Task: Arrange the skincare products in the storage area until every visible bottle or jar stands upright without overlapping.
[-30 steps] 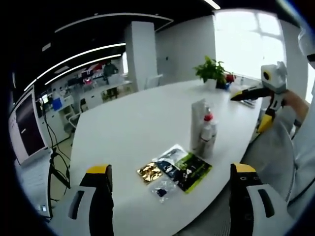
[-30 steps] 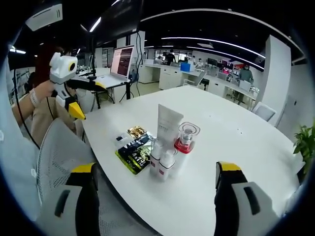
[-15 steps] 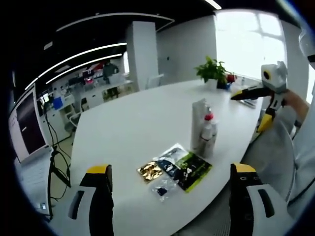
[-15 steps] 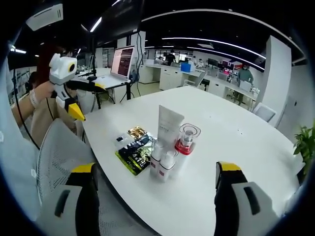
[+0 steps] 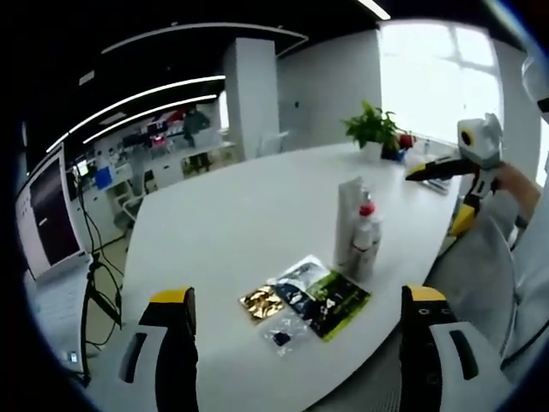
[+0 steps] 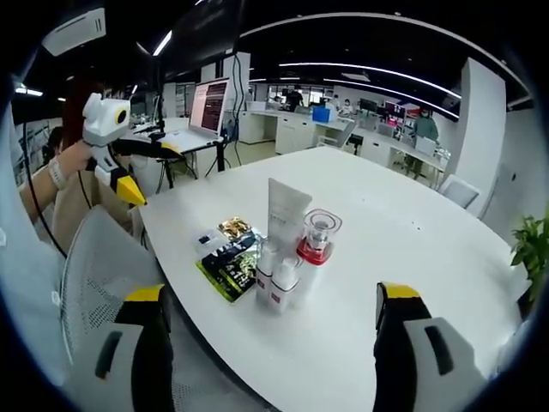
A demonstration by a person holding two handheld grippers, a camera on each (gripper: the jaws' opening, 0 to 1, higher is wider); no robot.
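Since nothing's in either grip yet, worth sizing up the layout first. Left gripper [image 5: 296, 343]: jaws wide apart, holding nothing, hanging off the near edge of the white table [image 5: 223, 223]. Right gripper [image 6: 266, 343]: same deal, jaws spread and bare, off the table edge on its own side.

Skincare cluster sits near the table edge, roughly between the two grippers: a tall white tube [image 6: 286, 209] standing on its cap, a red-collared pump bottle [image 6: 314, 249] right beside it, and two small white bottles [image 6: 276, 281] tucked in front, touching or near enough. All upright, long axes vertical, as far as can be told. Same group in the left gripper view, tube [image 5: 346, 219] in front of the pump bottle [image 5: 365, 236].

Flat sachets [image 5: 309, 296] lying just beside the bottles, toward the left gripper's side, some overlapping each other.

Key relation: cluster lies straight ahead of the right gripper and closer to it; from the left, ahead and off to the right, past the sachets. Right looks like the better pick for nudging bottles apart. Probably almost done anyway.
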